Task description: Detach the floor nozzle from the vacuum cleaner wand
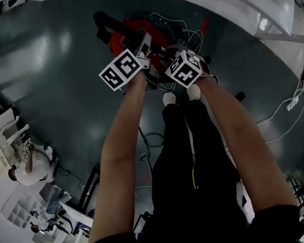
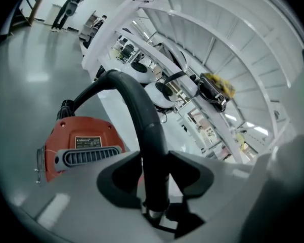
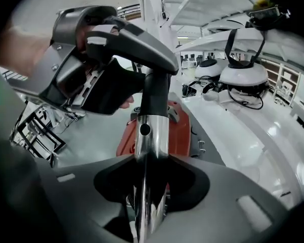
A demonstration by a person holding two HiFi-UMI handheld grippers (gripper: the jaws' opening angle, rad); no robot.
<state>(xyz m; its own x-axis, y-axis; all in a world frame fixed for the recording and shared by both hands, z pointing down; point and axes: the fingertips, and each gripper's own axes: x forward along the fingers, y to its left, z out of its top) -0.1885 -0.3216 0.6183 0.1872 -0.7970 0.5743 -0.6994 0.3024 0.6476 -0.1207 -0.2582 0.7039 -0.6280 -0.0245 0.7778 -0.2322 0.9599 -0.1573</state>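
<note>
- One person (image 1: 30, 167) sits at the far left, beside white furniture.
- Two arms reach forward, each with one marker cube: left cube (image 1: 121, 71) and right cube (image 1: 183, 69), side by side and close together.
- Left gripper (image 2: 154, 173): jaws clamped on the one black hose (image 2: 141, 110), near its rigid lower end.
- One red vacuum (image 1: 124, 37) rests on the dark floor (image 1: 55, 85) beyond both grippers; the hose arcs back to it.
- Right gripper (image 3: 150, 178): jaws closed on the one chrome wand (image 3: 150, 135), which runs up into the hose's black end, just under the left gripper's hold.
- One white cable (image 1: 292, 104) lies on the floor at far right.
</note>
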